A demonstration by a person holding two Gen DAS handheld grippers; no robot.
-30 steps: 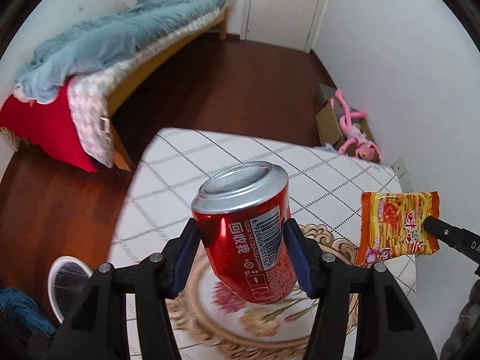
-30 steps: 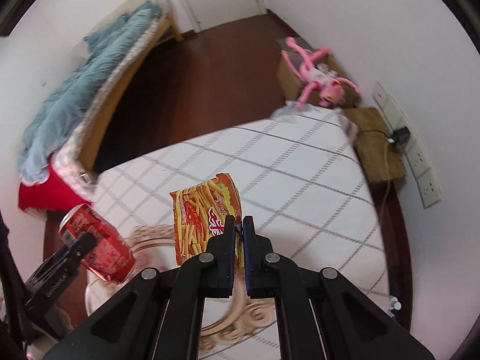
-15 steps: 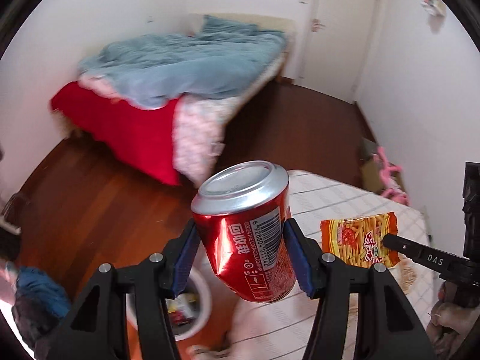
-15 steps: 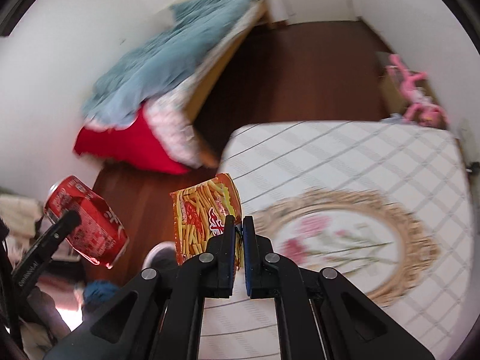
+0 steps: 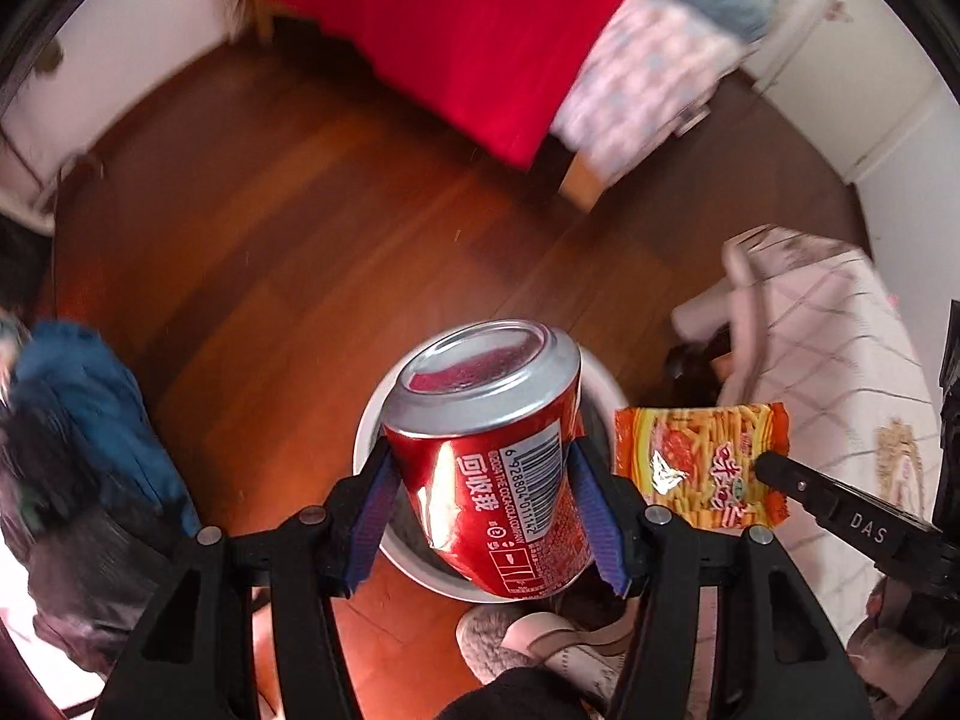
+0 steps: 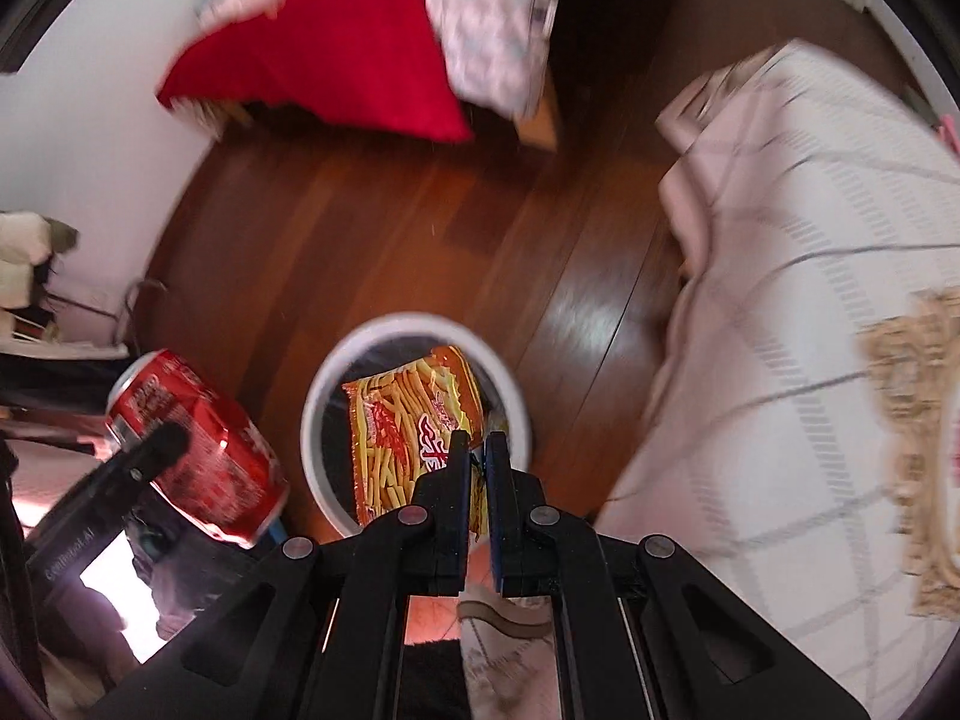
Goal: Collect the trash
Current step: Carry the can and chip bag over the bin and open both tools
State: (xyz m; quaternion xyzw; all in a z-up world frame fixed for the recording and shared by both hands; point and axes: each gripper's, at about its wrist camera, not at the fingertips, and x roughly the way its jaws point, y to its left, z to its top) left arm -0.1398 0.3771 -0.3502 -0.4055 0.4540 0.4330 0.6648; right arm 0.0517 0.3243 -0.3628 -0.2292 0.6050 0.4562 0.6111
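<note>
Now both loads hang over the white bin (image 6: 414, 324) on the floor, the left gripper (image 5: 492, 504) pinching the red can (image 5: 498, 456), the right gripper (image 6: 477, 468) pressed on the snack packet (image 6: 408, 426), so releasing seems next.

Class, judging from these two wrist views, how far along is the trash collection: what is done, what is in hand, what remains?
Done: both items are picked up and carried over the white bin on the floor. In hand: the left tool clamps the red can; the right tool pinches the snack packet. Left: release both into the bin; neither has dropped yet.
</note>
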